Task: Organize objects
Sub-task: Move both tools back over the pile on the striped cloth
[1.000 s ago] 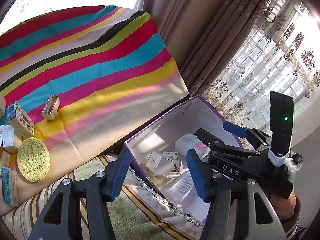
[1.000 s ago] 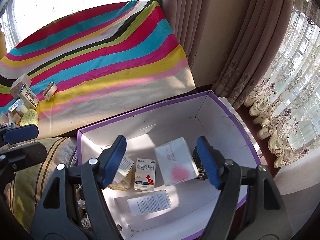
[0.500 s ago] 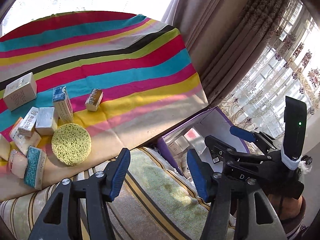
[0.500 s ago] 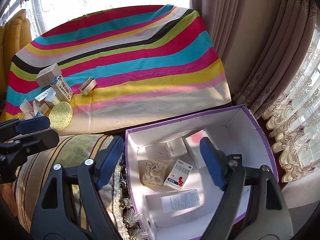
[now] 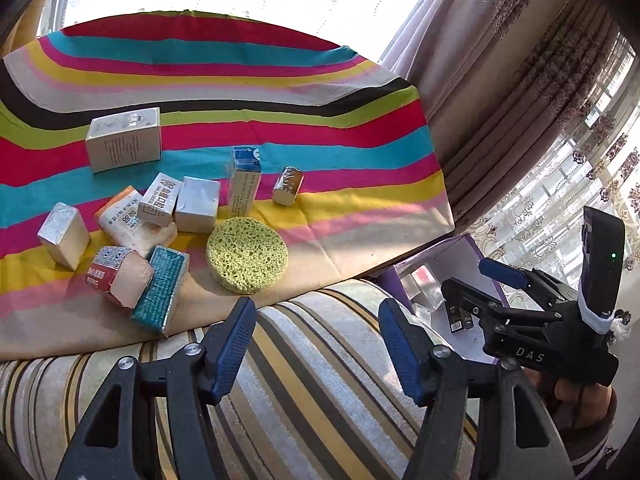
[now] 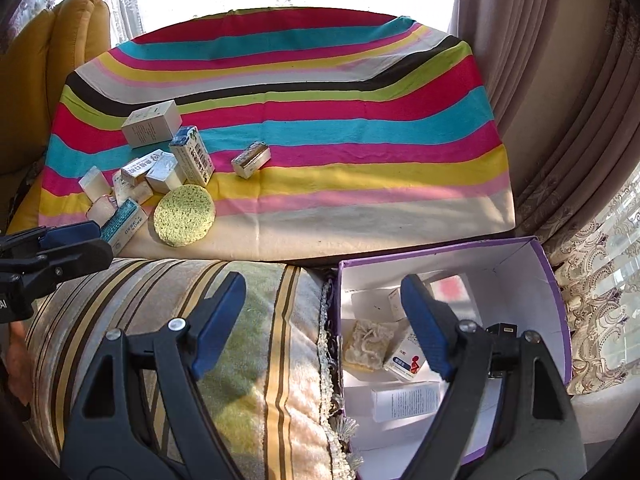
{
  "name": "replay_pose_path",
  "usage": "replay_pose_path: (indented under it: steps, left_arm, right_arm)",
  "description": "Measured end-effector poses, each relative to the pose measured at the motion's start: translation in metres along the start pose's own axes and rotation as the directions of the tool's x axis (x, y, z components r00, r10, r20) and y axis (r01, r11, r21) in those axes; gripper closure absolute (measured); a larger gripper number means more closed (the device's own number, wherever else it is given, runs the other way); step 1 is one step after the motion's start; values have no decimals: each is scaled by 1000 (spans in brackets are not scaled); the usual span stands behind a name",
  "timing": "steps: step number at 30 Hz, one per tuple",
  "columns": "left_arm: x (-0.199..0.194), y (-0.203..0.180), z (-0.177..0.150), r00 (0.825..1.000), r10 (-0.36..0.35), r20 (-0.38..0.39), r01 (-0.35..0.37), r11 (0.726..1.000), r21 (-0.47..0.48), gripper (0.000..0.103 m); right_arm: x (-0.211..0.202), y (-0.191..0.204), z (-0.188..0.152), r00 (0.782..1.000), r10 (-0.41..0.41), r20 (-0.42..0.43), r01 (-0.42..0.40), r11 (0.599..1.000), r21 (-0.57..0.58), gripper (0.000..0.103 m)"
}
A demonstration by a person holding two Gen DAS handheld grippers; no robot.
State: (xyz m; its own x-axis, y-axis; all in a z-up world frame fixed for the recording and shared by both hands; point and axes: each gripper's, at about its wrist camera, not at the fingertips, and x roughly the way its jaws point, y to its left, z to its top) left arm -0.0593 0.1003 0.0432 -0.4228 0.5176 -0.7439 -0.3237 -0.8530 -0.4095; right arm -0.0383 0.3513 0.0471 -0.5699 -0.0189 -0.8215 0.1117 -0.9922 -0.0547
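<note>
Several small cartons lie clustered on a striped cloth (image 5: 320, 120), with a round green sponge (image 5: 247, 254) in front of them, a big white carton (image 5: 124, 144) behind and a gold packet (image 5: 287, 185) to the right. My left gripper (image 5: 316, 312) hovers over a striped cushion (image 5: 320, 392) just short of the sponge; its jaws are opening and hold nothing. My right gripper (image 6: 324, 284) is open and empty, straddling the cushion edge and the left wall of a purple box (image 6: 548, 280). That box holds several small cartons and a yellowish pad (image 6: 368, 344).
Curtains (image 6: 560, 120) hang at the right behind the purple box. A yellow cushion (image 6: 52, 60) stands at the far left of the cloth. The cloth's right half (image 6: 380, 160) carries nothing. In the right wrist view the left gripper (image 6: 68, 240) shows at the left edge.
Both grippers have swung left, away from the purple box and toward the cartons on the cloth. The left gripper's jaws stand a little wider than before.
</note>
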Motion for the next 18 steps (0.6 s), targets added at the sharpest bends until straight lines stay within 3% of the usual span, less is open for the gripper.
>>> replay_pose_path:
  steps: [9,18]
  left_arm:
    - [-21,58,-1,999,46,7,-46,996,-79,38]
    - [-25,102,2,996,78,-33,-82,990,-116,35]
  right_arm:
    - [3,35,11,998,56,-19,-57,997,-54,20]
    - [12,79,31,992,121,-32,-125,983,-138,19]
